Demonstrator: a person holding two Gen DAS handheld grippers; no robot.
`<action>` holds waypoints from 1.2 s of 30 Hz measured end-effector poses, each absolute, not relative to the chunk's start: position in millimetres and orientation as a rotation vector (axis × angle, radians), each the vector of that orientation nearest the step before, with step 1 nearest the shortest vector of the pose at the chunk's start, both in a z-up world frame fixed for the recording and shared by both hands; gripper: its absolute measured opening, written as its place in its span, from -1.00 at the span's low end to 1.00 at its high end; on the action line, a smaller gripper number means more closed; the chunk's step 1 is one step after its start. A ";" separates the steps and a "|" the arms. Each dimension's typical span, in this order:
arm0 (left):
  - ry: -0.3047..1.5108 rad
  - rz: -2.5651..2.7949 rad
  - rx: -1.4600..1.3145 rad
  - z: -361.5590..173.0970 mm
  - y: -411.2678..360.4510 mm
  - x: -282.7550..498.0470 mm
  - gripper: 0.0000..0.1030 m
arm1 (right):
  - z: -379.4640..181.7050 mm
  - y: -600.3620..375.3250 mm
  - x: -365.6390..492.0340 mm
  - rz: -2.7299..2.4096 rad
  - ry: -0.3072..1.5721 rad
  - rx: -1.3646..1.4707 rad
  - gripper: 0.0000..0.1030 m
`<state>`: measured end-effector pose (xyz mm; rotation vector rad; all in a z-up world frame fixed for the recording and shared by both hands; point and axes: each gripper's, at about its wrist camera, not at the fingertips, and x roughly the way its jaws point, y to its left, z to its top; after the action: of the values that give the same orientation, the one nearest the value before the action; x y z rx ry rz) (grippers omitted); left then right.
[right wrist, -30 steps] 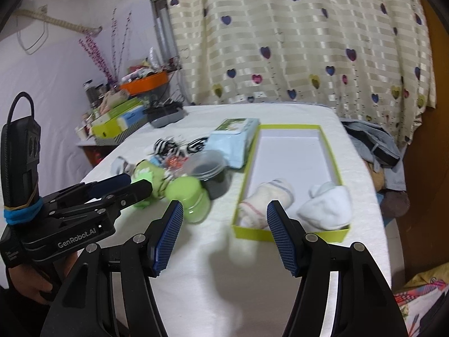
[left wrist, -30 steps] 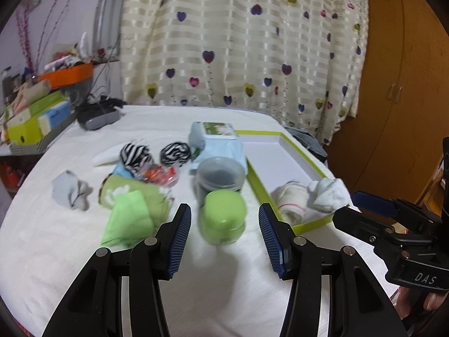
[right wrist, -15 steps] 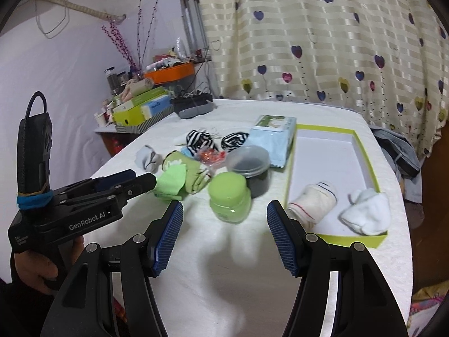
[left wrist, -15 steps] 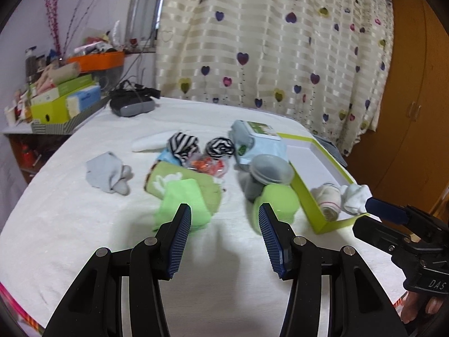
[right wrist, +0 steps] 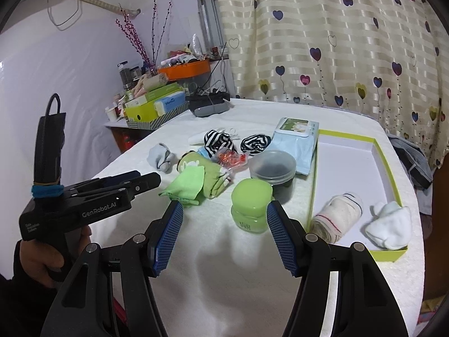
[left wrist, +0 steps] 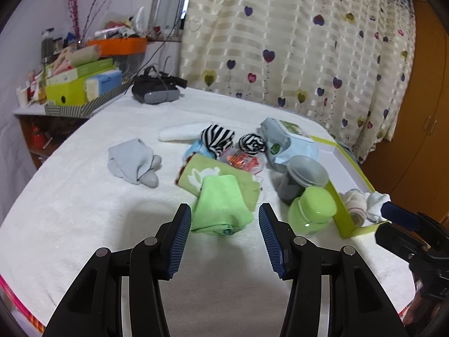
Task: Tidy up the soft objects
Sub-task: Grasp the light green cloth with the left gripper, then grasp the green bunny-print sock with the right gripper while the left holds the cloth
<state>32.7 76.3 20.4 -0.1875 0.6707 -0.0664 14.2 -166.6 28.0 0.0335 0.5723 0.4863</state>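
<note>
Two rolled socks sit in our green-rimmed tray [right wrist: 390, 157]: a cream one [right wrist: 341, 217] and a white one [right wrist: 390, 226]. Two striped bundles [left wrist: 217, 139] lie further back. Our left gripper [left wrist: 224, 231] is spread wide with nothing held, framing the bright green cloth [left wrist: 221, 206], lengthwise toward us. Our right gripper [right wrist: 224, 234] gapes empty near the green jar [right wrist: 251, 203].

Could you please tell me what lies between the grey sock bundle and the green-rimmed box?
In the left wrist view, between grey sock bundle and green-rimmed box lie green folded cloths and two lidded jars.
</note>
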 end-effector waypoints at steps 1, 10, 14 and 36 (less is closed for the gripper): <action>0.681 -0.063 -0.191 16.9 78.3 35.9 -0.03 | 27.7 -166.7 15.5 0.487 0.576 0.036 0.22; 0.781 -0.066 -0.231 -12.3 83.7 69.5 0.03 | 20.6 -161.1 27.9 0.484 0.612 0.011 0.22; 0.824 -0.060 -0.241 -25.5 84.1 84.1 0.04 | 18.5 -159.6 33.9 0.488 0.620 0.006 0.22; 0.783 -0.021 -0.245 -19.9 99.1 71.7 -0.77 | 20.8 -130.1 54.2 0.510 0.635 -0.056 0.22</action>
<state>71.7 99.1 -19.9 -0.2448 0.7825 -0.0215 54.2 -130.1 20.8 -0.0558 0.6347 0.5098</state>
